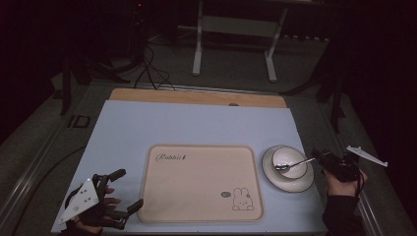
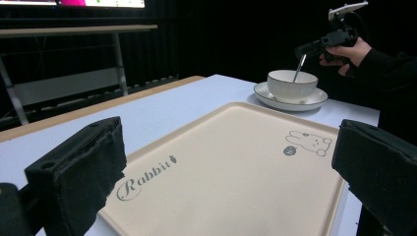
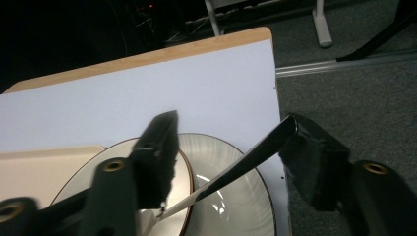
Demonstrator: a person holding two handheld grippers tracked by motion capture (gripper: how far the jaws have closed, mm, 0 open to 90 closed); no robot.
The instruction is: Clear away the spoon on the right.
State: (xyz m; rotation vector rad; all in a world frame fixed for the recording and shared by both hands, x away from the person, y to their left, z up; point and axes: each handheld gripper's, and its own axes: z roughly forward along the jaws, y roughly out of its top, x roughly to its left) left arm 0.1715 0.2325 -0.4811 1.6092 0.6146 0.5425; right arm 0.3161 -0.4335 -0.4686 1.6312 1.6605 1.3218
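Looking down from the high view, the pale worktop (image 1: 196, 123) carries a beige tray (image 1: 200, 183) printed with a rabbit, and just beside its right edge a white bowl (image 1: 290, 162) sits on a saucer (image 1: 288, 183), near the worktop's right border. A spoon (image 1: 291, 164) rests with its head in the bowl, and its handle slants out toward the right claw (image 1: 320, 156), which a hand brings in from the right side, likely so the handle can be taken without crossing over the tray. The left claw (image 1: 122, 194) waits off the tray's near left corner with its jaws wide apart and nothing between them, leaving the tray bare and the whole far half of the worktop free for movement. From the left gripper view, the two black jaws frame the tray's near edge with a broad gap, and the bowl stands beyond the far corner with the spoon handle rising steeply to the other claw above it; the low tray rim is the one lip anything slid across would meet. From the right gripper view, the jaws stand parted on either side of the spoon handle, whose tip lies against the right-hand pad while the left-hand pad is clear of it, so I judge this a grip not yet made. The worktop edge falls away to the floor (image 3: 354, 88) just right of the saucer, leaving little margin there.
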